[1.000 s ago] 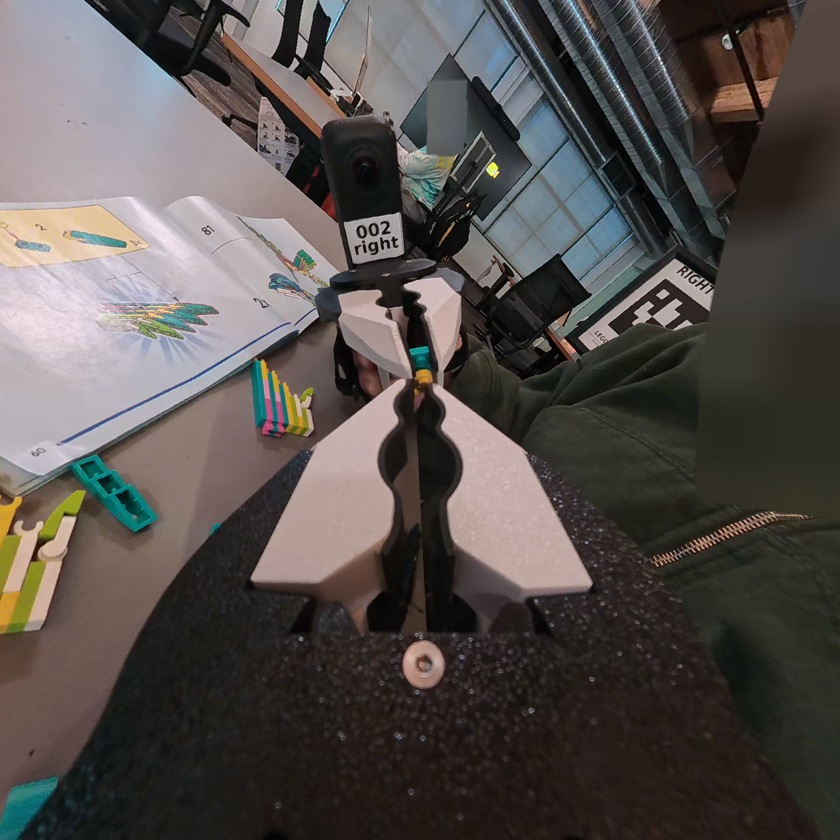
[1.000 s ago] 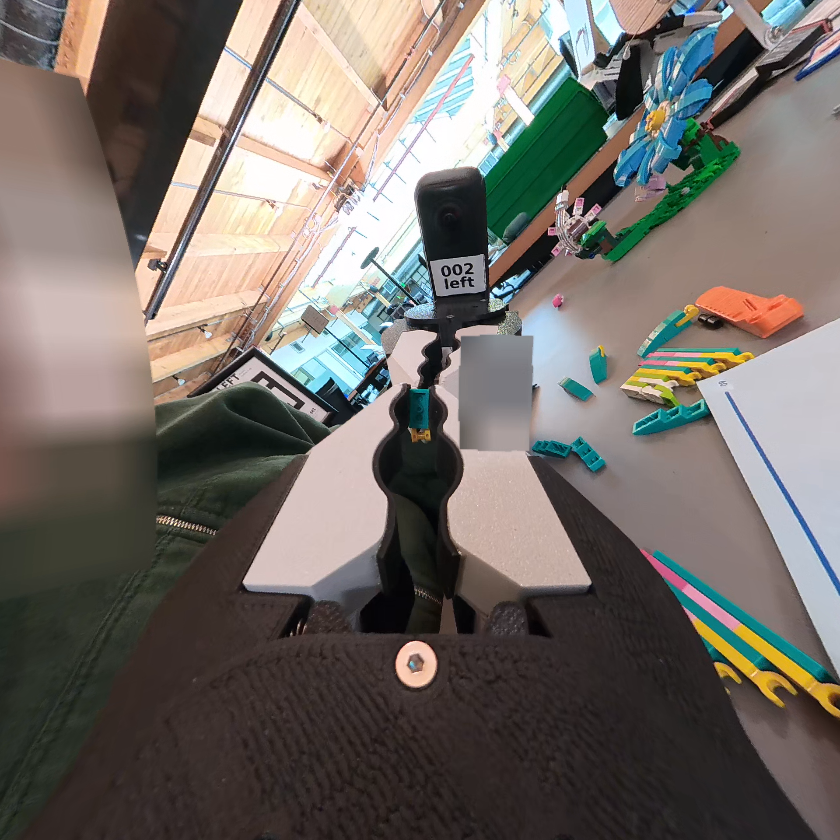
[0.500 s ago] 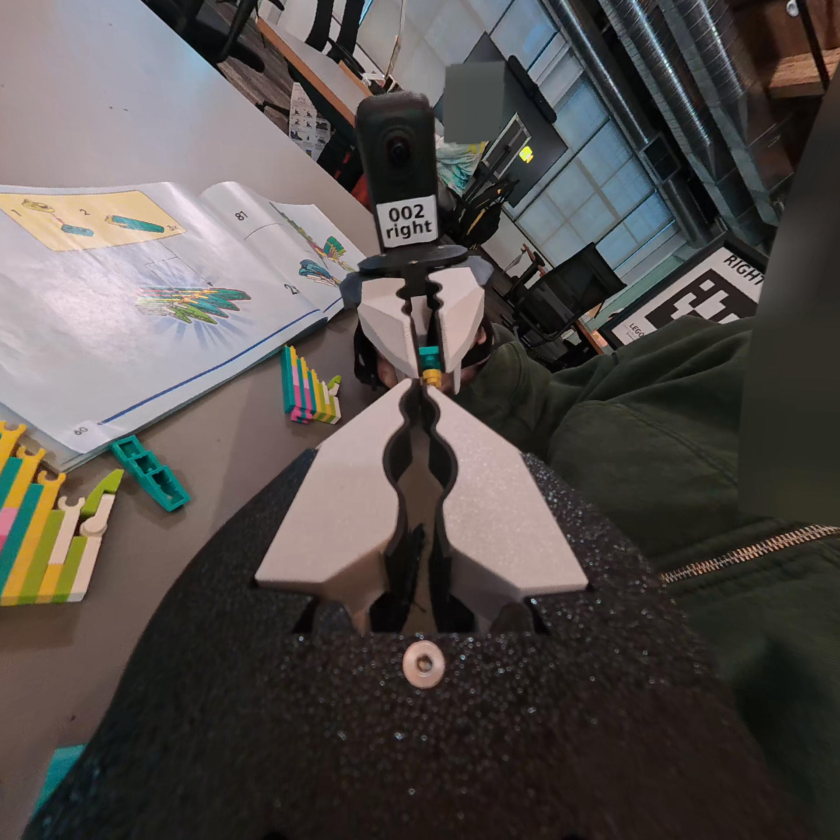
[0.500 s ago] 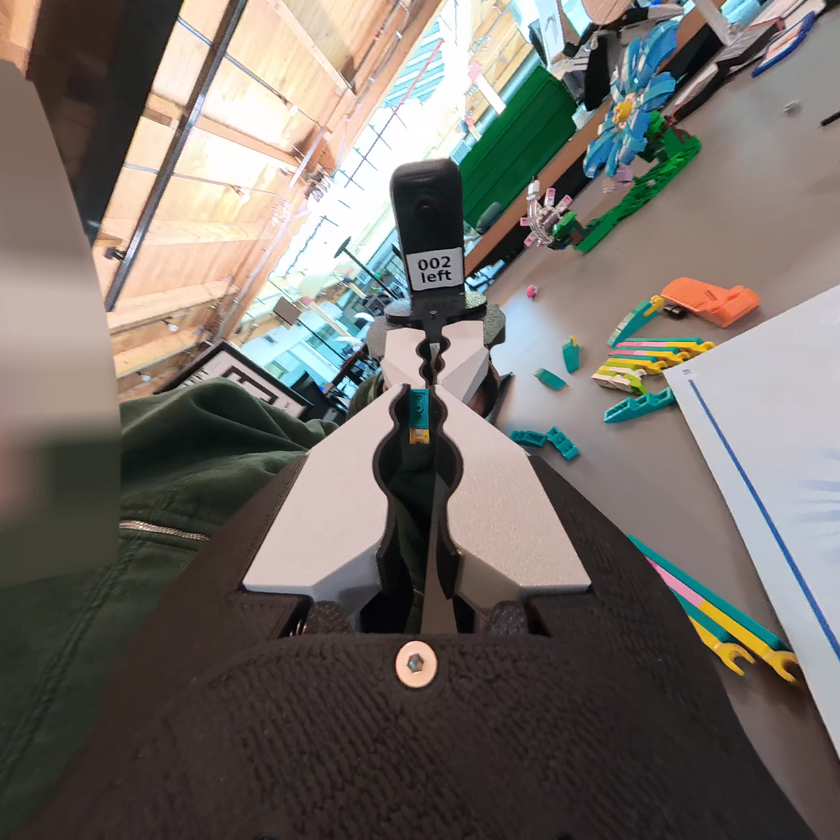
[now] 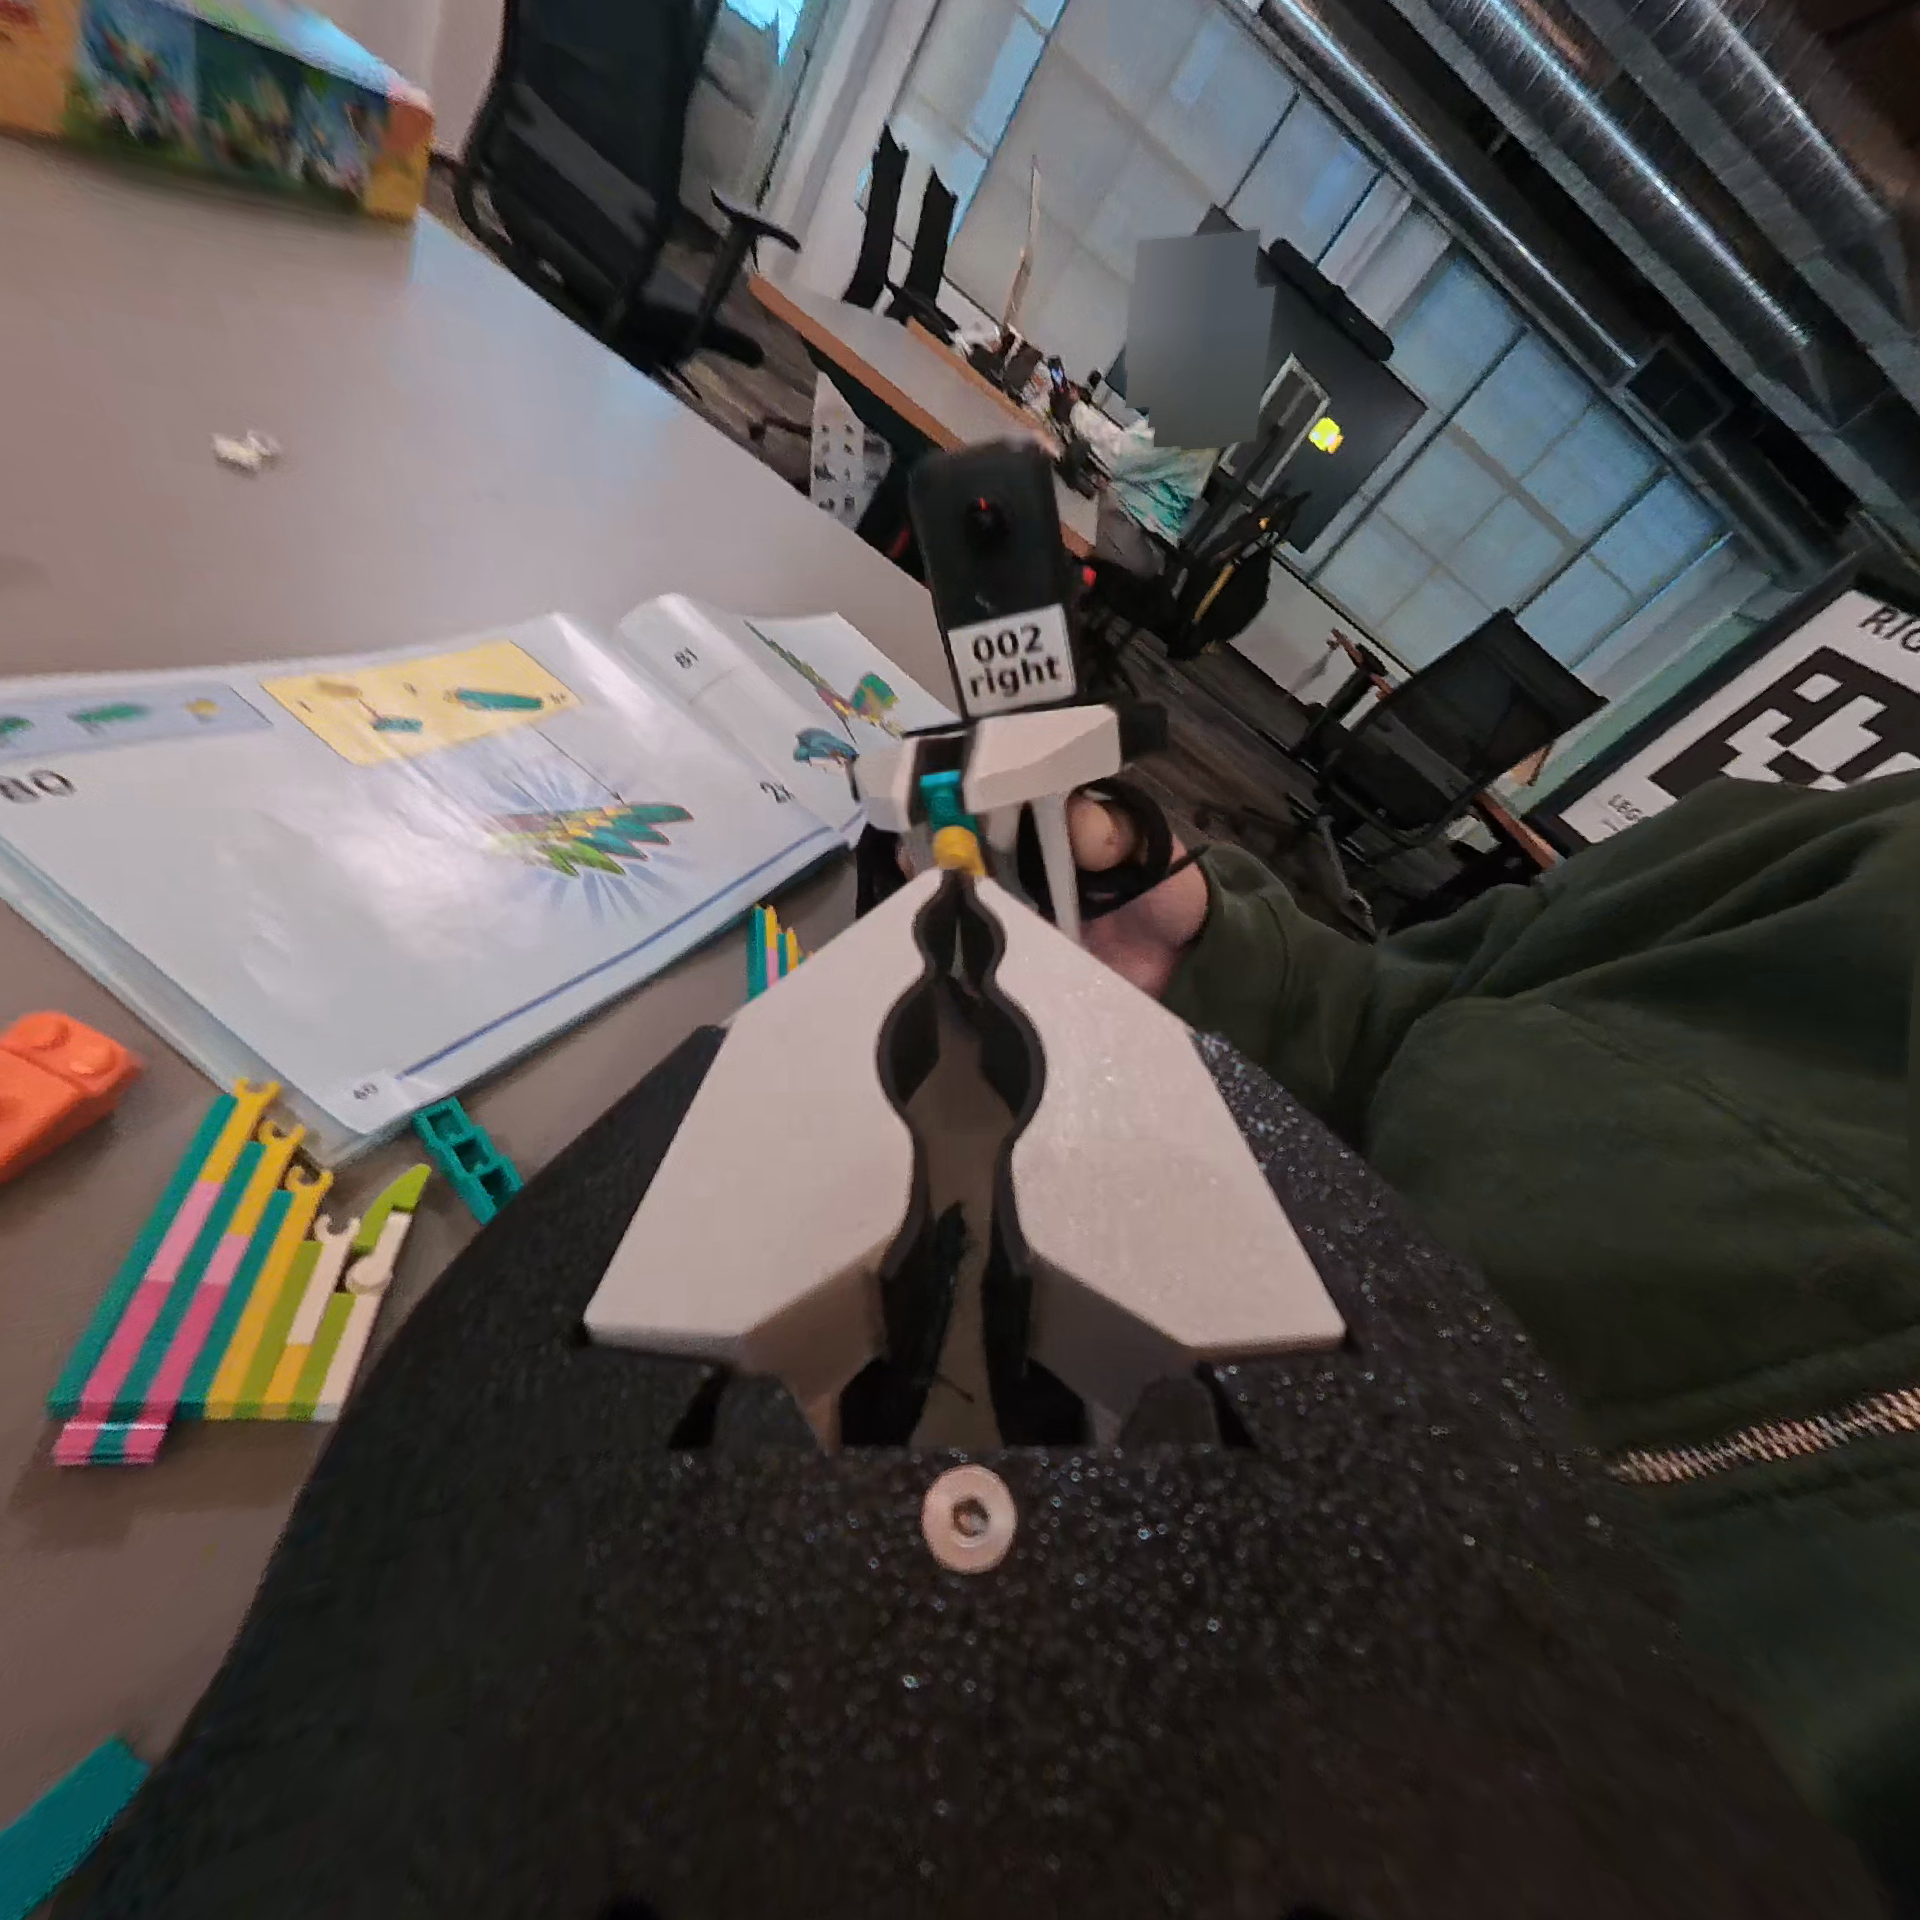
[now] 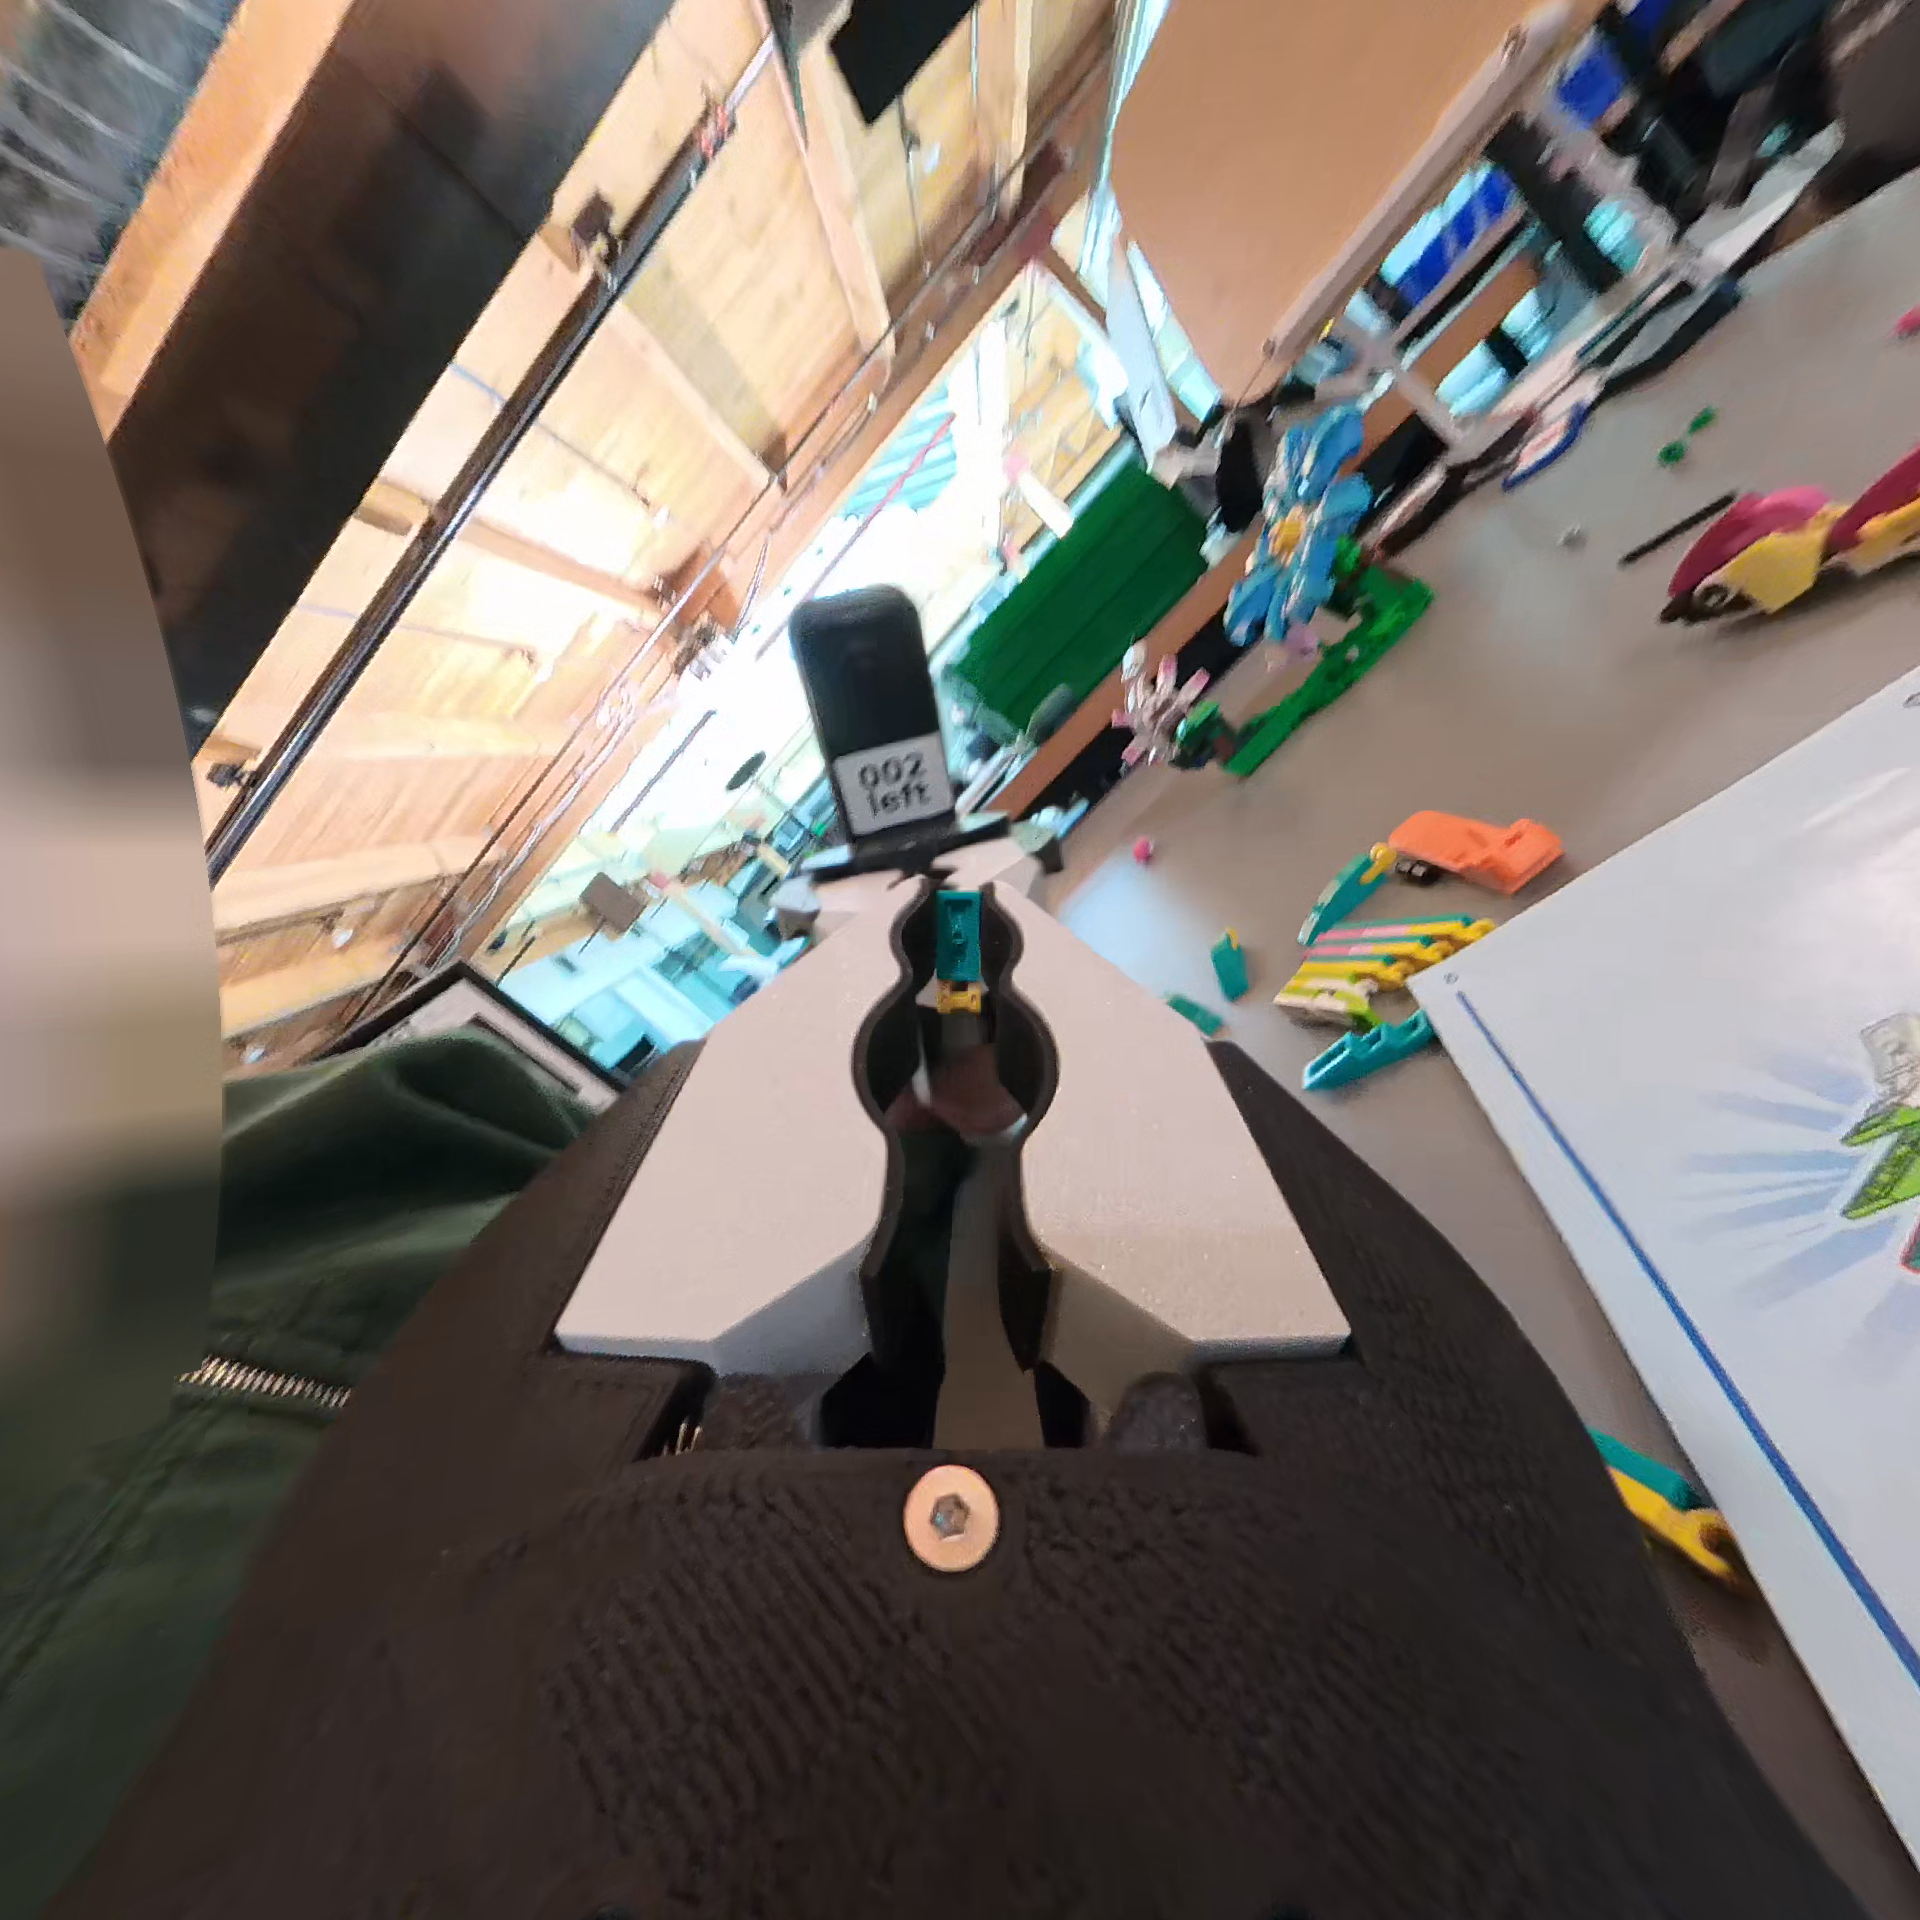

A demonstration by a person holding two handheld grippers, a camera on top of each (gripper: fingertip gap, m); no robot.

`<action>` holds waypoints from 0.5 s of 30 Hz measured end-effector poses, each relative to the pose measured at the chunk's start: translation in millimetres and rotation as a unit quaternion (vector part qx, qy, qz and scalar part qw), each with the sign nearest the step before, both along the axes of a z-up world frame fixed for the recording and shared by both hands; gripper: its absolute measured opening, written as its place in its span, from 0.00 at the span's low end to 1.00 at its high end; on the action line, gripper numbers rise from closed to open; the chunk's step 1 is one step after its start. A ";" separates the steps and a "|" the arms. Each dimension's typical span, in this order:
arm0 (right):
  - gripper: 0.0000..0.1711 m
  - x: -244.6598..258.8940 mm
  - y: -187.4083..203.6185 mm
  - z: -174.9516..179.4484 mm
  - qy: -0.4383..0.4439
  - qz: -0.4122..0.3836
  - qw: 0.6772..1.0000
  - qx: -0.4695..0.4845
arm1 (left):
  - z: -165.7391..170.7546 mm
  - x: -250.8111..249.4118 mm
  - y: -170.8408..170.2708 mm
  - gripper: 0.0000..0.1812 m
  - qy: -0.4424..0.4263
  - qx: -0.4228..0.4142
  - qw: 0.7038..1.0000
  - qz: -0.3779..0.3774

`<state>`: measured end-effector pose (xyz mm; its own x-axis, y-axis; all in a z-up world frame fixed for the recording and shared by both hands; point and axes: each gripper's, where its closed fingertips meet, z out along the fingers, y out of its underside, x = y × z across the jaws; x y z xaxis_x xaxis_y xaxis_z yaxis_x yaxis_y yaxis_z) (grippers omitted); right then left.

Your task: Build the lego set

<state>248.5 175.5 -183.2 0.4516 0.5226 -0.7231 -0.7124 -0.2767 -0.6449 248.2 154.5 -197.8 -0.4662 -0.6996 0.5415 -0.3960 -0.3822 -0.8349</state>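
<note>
My right gripper (image 6: 956, 920) is shut on a small teal piece (image 6: 956, 935) with a yellow clip (image 6: 958, 1000) at its lower end, held in the air above the table. It also shows in the left wrist view (image 5: 940, 790), with the teal piece (image 5: 940, 795) and yellow clip (image 5: 956, 847) hanging from it. My left gripper (image 5: 951, 888) is shut, with its tips just under the yellow clip. I cannot tell if it pinches the clip. In the right wrist view the left gripper (image 6: 914, 862) is mostly hidden behind my right fingertips.
An open instruction booklet (image 5: 416, 831) lies on the grey table. A striped plate assembly (image 5: 208, 1299), an orange piece (image 5: 52, 1081) and a teal brick (image 5: 468, 1158) lie beside it. A blue flower model (image 6: 1299, 540) and a bird model (image 6: 1787, 551) stand farther off. A green sleeve (image 5: 1558, 1039) is at the right. Both grippers' tips are close together, under 4 cm apart. The bird model (image 6: 1787, 551) is about equally far from each gripper, around 20 cm.
Both grippers have swung, so more of the table shows. The right gripper has turned sideways to the left one, still holding the teal piece. The tips stay close together.
</note>
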 end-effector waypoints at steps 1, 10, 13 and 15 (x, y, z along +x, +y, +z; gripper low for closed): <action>0.04 4.2 1.7 3.1 0.009 -0.019 1.000 0.010 | 3.3 0.8 1.5 0.00 -0.013 0.007 1.000 0.010; 0.03 29.9 0.3 54.0 0.208 -0.137 0.957 0.146 | 51.1 6.5 20.6 0.19 -0.240 0.418 0.839 0.254; 0.03 20.1 4.4 61.8 0.244 -0.127 0.949 0.154 | 70.2 0.2 9.1 0.18 -0.303 0.504 0.757 0.285; 0.04 13.8 7.0 63.9 0.264 -0.115 0.945 0.155 | 72.4 -0.2 7.5 0.16 -0.312 0.542 0.722 0.294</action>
<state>262.3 182.6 -119.2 0.1979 0.6780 -0.7079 -0.9758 0.0675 -0.2081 248.1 161.9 -125.5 0.1686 -0.7312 -0.6610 0.1524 0.6819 -0.7154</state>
